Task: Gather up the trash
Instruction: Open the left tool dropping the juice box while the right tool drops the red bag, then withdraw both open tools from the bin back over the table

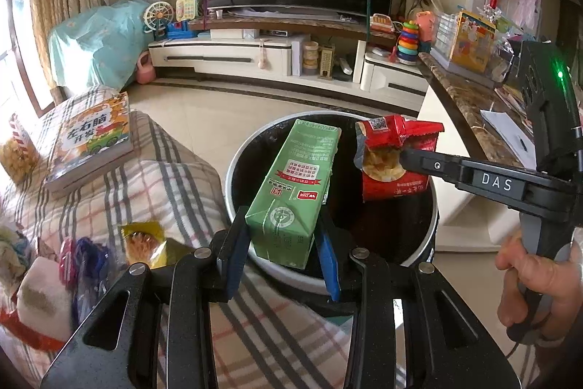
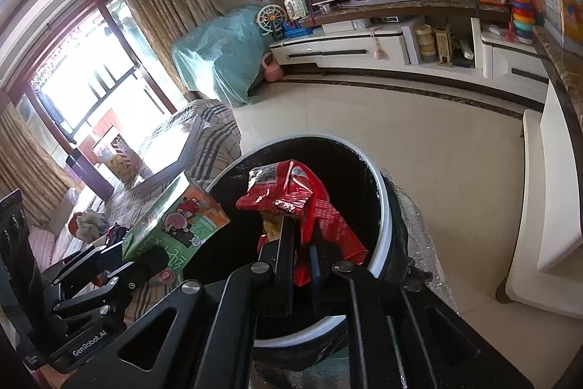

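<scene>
A green drink carton [image 1: 295, 177] hangs tilted over the open mouth of a round black trash bin with a white rim [image 1: 233, 170], and my left gripper [image 1: 282, 225] is shut on its lower end. From the right, my right gripper [image 1: 404, 157] is shut on a crumpled red snack bag [image 1: 397, 185], which dangles above the bin's dark inside. In the right wrist view the red bag [image 2: 317, 203] sits pinched in the right gripper [image 2: 302, 239] above the bin's rim [image 2: 382, 206]. The carton [image 2: 175, 225] shows at the left in the left gripper [image 2: 124, 254].
A plaid-covered seat [image 1: 175, 177] left of the bin carries a children's book [image 1: 91, 141], a yellow wrapper [image 1: 145, 239], purple and pink bits [image 1: 83, 257] and a snack pack [image 1: 18, 152]. A marble-topped counter [image 1: 466, 97] stands right of the bin. A person's hand [image 1: 528, 279] grips the right handle.
</scene>
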The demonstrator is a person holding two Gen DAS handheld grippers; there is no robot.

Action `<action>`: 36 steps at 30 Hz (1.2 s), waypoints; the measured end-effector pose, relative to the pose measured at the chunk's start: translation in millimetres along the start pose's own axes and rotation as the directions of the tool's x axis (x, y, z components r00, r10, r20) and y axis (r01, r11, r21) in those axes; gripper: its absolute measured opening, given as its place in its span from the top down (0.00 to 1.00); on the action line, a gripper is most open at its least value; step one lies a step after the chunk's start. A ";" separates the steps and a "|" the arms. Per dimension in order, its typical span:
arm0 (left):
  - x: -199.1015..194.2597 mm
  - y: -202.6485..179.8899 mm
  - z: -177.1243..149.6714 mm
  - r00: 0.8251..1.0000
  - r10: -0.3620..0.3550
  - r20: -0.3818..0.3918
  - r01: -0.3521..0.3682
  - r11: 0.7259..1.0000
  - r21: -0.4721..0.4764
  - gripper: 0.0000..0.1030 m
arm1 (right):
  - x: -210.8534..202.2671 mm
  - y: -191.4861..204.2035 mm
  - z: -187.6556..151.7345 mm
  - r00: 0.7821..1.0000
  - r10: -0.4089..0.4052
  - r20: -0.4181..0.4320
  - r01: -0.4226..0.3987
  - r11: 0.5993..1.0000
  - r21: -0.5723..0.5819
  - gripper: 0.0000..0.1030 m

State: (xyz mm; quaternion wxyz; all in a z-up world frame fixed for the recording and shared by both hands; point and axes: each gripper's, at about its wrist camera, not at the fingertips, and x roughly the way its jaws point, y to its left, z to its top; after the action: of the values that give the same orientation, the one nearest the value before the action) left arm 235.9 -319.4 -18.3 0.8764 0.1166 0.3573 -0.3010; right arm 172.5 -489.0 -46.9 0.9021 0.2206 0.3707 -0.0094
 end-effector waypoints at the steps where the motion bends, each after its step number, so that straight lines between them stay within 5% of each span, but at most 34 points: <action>1: 2.1 0.4 0.3 1.000 -0.004 -0.006 0.004 1.000 -0.002 0.67 | 0.7 -0.7 1.4 1.000 -0.004 -0.002 0.004 1.000 -0.003 0.89; 7: 3.8 1.6 -3.8 1.000 -0.004 -0.013 0.003 1.000 -0.028 0.47 | 2.2 -9.1 5.5 1.000 -0.019 -0.022 0.020 1.000 0.018 0.58; 11: -5.0 7.1 -16.3 1.000 -0.016 -0.013 0.015 0.999 -0.051 0.47 | -5.2 -13.6 2.6 1.000 -0.014 -0.004 0.015 0.999 0.042 0.54; 16: -23.8 15.1 -41.7 1.000 -0.016 -0.014 0.015 0.996 -0.090 0.41 | -14.3 -11.3 -7.8 1.000 0.014 0.026 -0.016 0.997 0.082 0.12; 22: -54.5 29.1 -70.1 1.000 0.011 0.007 -0.010 0.993 -0.117 0.27 | -20.0 9.6 -23.6 0.999 0.048 0.025 -0.050 0.995 0.087 0.11; 36: -108.6 93.7 -131.7 0.995 0.096 0.018 -0.088 0.958 -0.273 0.26 | -18.3 88.8 -72.6 0.990 0.139 -0.017 -0.139 0.990 0.001 0.09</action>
State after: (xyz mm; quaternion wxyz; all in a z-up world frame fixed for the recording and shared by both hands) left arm 158.7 -141.7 -38.2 0.9026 0.0070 0.3757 -0.2099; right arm 127.0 -382.1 -45.4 0.8974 0.2458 0.3621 0.0555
